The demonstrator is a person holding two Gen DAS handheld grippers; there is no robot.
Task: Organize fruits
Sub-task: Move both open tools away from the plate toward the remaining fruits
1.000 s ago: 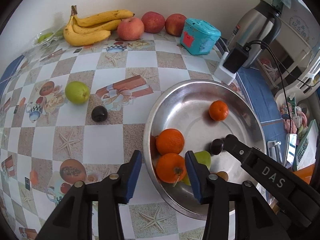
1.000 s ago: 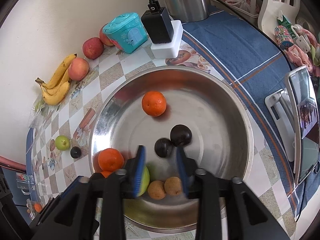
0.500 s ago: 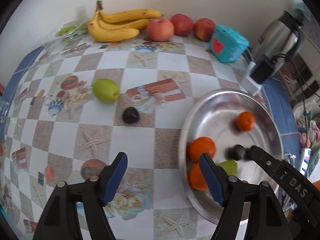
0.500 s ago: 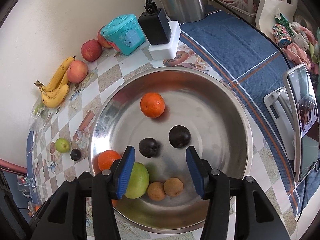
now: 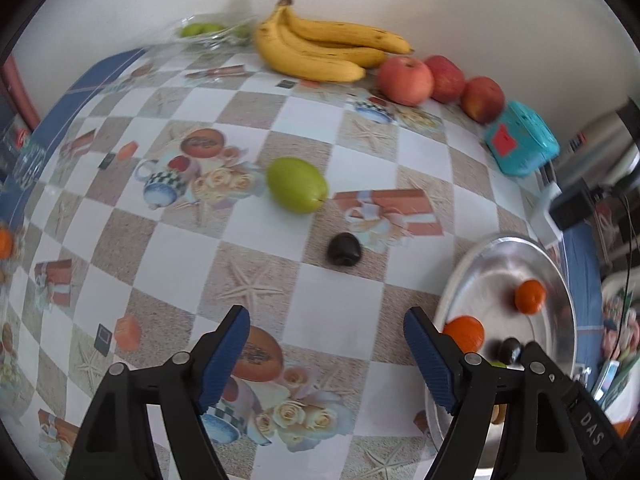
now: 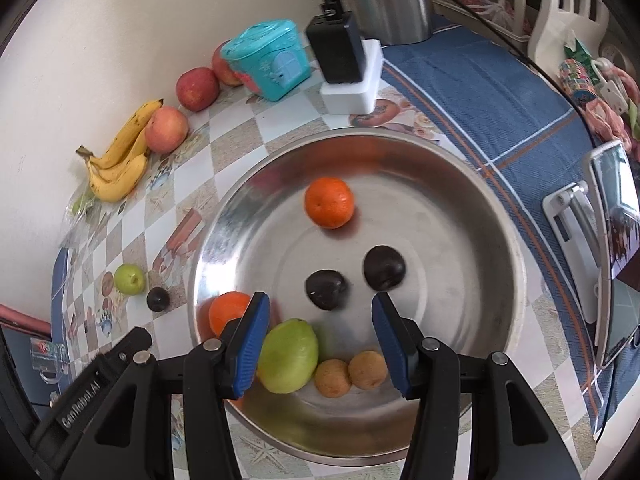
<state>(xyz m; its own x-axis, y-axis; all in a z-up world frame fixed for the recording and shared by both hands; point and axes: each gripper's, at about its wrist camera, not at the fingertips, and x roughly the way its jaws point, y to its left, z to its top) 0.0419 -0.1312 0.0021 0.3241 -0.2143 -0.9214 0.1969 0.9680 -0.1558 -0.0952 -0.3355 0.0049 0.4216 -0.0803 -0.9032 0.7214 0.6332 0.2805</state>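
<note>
Left wrist view has the left gripper (image 5: 326,354) over bare checkered tablecloth (image 5: 344,296), its blue pads spreading wider with nothing between them. Just ahead lies a dark plum (image 5: 344,249), and past it, a green pear (image 5: 297,190); both sit apart on the cloth, near the middle of the table. Along the far edge by the wall lie bananas (image 5: 324,50) and three red apples (image 5: 406,80), with a teal box (image 5: 520,148) beside them.

From the right wrist, the right gripper (image 6: 320,340) hangs part-open and empty above the steel bowl (image 6: 496,240). Below it lie two dark plums (image 6: 326,289), another green pear (image 6: 289,356) and two small brown fruits (image 6: 333,378); an orange (image 6: 329,202) sits toward the far wall, another orange (image 6: 228,312) at the bowl's left wall.
</note>
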